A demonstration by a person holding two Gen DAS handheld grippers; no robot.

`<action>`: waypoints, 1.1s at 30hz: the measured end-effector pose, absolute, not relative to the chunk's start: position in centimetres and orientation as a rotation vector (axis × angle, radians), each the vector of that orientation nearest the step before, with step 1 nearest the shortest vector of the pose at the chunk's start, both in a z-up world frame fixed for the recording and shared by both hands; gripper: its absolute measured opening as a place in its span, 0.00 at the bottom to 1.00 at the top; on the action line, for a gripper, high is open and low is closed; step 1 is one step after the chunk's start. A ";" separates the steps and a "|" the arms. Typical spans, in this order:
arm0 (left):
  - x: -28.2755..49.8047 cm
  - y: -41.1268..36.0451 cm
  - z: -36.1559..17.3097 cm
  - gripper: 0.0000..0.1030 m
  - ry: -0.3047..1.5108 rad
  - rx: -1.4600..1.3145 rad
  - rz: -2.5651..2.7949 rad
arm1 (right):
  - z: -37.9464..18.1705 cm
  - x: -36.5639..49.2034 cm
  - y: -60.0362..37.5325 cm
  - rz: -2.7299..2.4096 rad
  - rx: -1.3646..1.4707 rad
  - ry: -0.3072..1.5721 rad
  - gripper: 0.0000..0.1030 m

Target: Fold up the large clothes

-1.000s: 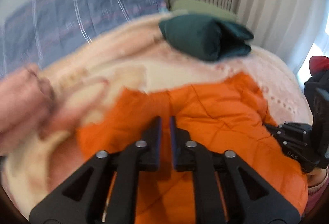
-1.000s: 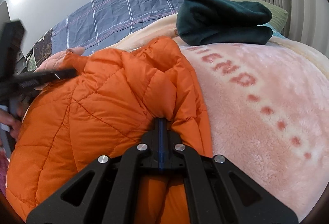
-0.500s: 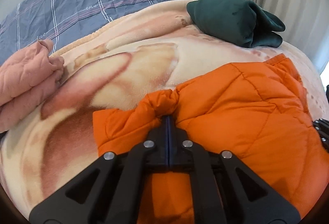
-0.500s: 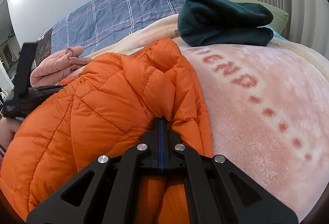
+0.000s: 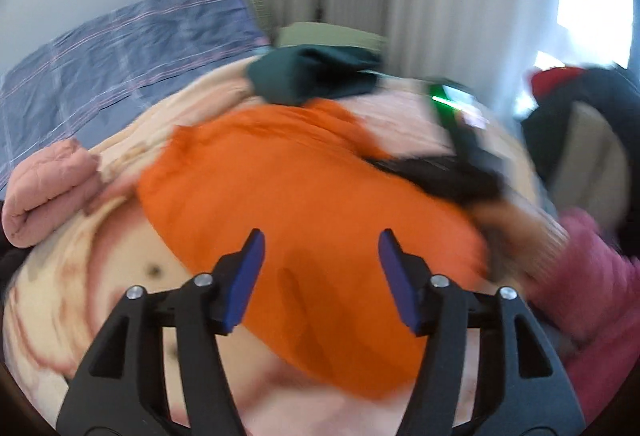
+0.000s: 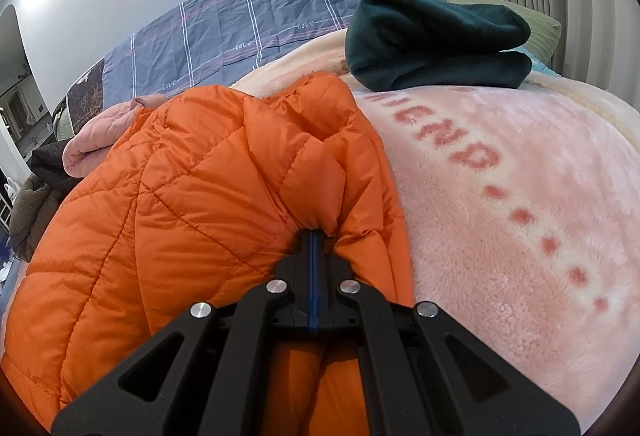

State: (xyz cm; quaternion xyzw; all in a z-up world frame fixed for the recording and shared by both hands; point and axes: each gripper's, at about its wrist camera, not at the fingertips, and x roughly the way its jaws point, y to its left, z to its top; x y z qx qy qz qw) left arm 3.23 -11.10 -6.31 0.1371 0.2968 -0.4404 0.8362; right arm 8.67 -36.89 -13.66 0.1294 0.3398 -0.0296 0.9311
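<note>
The quilted orange puffer jacket [image 5: 304, 196] lies ahead of the released left gripper [image 5: 320, 272] (jaws just opened, nothing between); the right gripper [image 6: 315, 236] clamps its edge.

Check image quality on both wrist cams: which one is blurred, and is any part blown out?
Left wrist view: heavy motion smear across the orange quilted jacket and the bed; only the open left gripper is crisp; window at upper right blown out. Right wrist view: sharp, evenly lit, fisheye bending at the edges; the right gripper pinches the jacket.
</note>
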 end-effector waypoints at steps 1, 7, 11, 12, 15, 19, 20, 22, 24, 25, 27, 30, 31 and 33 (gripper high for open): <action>1.1 -10.9 -6.2 0.65 0.615 0.308 -0.975 | -13.7 8.7 -36.8 -0.061 0.264 0.696 0.00; -4.6 -13.2 -9.8 0.73 0.548 0.665 -0.815 | -13.6 8.7 -36.6 -0.067 0.252 0.693 0.00; -1.7 -12.8 -12.1 0.65 0.622 0.590 -0.666 | -13.6 8.6 -36.6 -0.068 0.252 0.692 0.00; -1.2 -12.2 -12.2 0.65 0.644 0.528 -0.665 | -13.6 8.6 -36.6 -0.067 0.254 0.692 0.00; -0.6 -10.6 -13.0 0.64 0.671 0.512 -0.602 | -13.6 8.6 -36.5 -0.060 0.260 0.693 0.00; 0.1 -8.5 -13.6 0.64 0.726 0.472 -0.581 | -13.4 8.6 -35.7 -0.060 0.217 0.697 0.00; 0.0 -8.6 -13.5 0.64 0.730 0.478 -0.583 | -13.4 8.6 -35.7 -0.062 0.216 0.698 0.00; -0.6 -8.8 -12.8 0.55 0.731 0.504 -0.604 | -13.5 8.7 -36.0 -0.055 0.235 0.699 0.00; -1.4 -8.9 -11.5 0.43 0.756 0.489 -0.692 | -13.6 8.7 -36.5 -0.043 0.261 0.700 0.00; -1.9 -8.6 -10.1 0.38 0.762 0.444 -0.775 | -13.6 8.6 -36.5 -0.042 0.266 0.699 0.00; -2.8 -8.4 -7.5 0.30 0.731 0.392 -0.858 | -13.6 8.7 -36.4 -0.045 0.257 0.697 0.00; -2.3 -9.7 -3.4 0.30 0.572 0.411 -0.862 | -13.5 8.6 -36.3 -0.050 0.249 0.695 0.00; -1.9 -10.2 -3.0 0.30 0.547 0.418 -0.855 | -13.6 8.5 -36.4 -0.049 0.250 0.695 0.00; 1.2 -12.0 -2.4 0.29 0.521 0.410 -0.841 | -13.6 8.5 -36.4 -0.048 0.252 0.694 0.00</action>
